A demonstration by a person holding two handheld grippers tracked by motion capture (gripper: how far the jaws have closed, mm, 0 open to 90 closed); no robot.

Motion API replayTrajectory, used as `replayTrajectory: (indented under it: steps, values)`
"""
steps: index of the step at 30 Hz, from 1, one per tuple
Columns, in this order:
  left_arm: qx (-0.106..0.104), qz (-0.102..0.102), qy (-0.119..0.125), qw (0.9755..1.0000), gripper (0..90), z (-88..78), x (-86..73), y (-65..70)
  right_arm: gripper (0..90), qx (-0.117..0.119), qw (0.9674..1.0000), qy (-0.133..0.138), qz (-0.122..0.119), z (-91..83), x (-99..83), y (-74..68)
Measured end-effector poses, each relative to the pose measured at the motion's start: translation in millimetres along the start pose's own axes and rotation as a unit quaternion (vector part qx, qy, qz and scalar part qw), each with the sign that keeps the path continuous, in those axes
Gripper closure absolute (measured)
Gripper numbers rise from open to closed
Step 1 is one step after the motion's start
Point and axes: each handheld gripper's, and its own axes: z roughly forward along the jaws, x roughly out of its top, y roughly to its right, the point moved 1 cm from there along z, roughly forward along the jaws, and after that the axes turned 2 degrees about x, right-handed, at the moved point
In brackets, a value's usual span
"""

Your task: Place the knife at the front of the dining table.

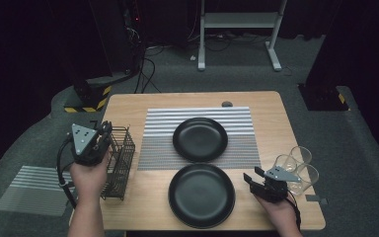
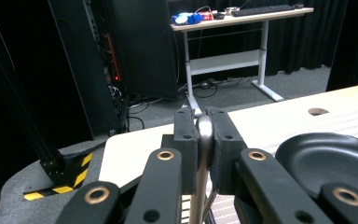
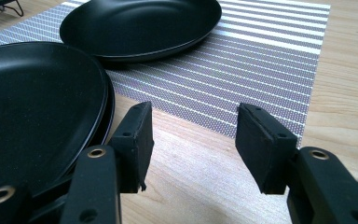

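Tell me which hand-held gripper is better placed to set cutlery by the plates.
Left, probably: the left hand-held gripper is shut on a metal utensil handle over the wire caddy; the right hand-held gripper is open.

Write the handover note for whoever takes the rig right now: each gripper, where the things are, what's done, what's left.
Left gripper: shut on a metal utensil handle, held above the black wire caddy at the table's left edge.
Right gripper: open, nothing between the jaws, resting over bare table beside the near black plate.
Far black plate sits on the striped placemat; both plates are bare. Three clear glasses stand at the right edge.
Done: utensil gripped at the caddy.
Left: probably carry it over and lay it by a plate; no cutlery is set out yet.
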Motion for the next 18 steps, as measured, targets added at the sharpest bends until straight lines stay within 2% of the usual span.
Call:
replayTrajectory:
  steps: [1, 2, 3, 6, 7, 8, 12, 13, 14, 15, 16, 17, 18]
  values:
    - [0.000, -0.009, 0.006, 0.9999, 82.9, -0.3, -0.8, -0.5, 46.3, 0.000, 1.0000, -0.001, 0.000, 0.1, 0.0, 0.0]
    - [-0.003, -0.003, 0.011, 0.9999, 82.9, -1.0, -0.8, -3.1, 46.3, 0.001, 1.0000, -0.001, 0.005, 0.2, -0.2, -0.7]
    - [-0.005, -0.017, 0.018, 0.9997, 82.9, -1.6, -1.4, -2.8, 46.3, 0.001, 1.0000, -0.002, 0.008, 0.1, -0.2, -1.3]
    - [-0.011, -0.041, 0.038, 0.9984, 82.9, -1.9, -2.3, -3.1, 46.3, 0.001, 1.0000, -0.001, 0.001, 0.4, -0.5, -0.6]
    - [-0.015, -0.026, 0.040, 0.9987, 82.9, -2.2, -2.9, -6.7, 46.3, 0.001, 1.0000, -0.001, 0.002, 0.6, -0.6, -0.8]
    - [-0.016, -0.033, 0.045, 0.9983, 82.9, -1.5, -3.5, -6.4, 46.3, 0.001, 1.0000, -0.001, 0.001, 0.8, -0.6, -0.8]
    - [-0.016, -0.049, 0.043, 0.9977, 82.9, 3.0, -8.5, -6.8, 46.3, 0.002, 1.0000, -0.002, 0.001, 0.9, -0.7, -0.9]
    - [-0.015, -0.040, 0.041, 0.9982, 82.9, 3.4, -9.3, -8.2, 46.3, 0.002, 1.0000, -0.002, 0.001, 0.9, -0.7, -0.6]
    - [-0.015, -0.054, 0.041, 0.9976, 82.9, 4.3, -10.7, -6.3, 46.3, 0.003, 1.0000, -0.002, 0.002, 0.9, -0.8, -0.4]
    - [-0.016, -0.046, 0.041, 0.9980, 82.9, 4.7, -12.1, -6.8, 46.3, 0.003, 1.0000, -0.002, 0.003, 0.9, -0.8, -0.3]
    - [-0.016, -0.058, 0.045, 0.9971, 82.9, 5.0, -12.8, -4.8, 46.3, 0.003, 1.0000, -0.002, 0.003, 0.9, -0.9, -0.3]
    - [-0.016, -0.035, 0.036, 0.9986, 82.8, 4.7, -12.6, -7.4, 46.3, 0.003, 1.0000, -0.002, 0.003, 0.9, -1.0, -0.4]
    - [-0.018, -0.052, 0.037, 0.9978, 82.8, 6.8, -13.5, -4.7, 46.3, 0.004, 1.0000, -0.003, 0.004, 1.1, -1.1, -0.7]
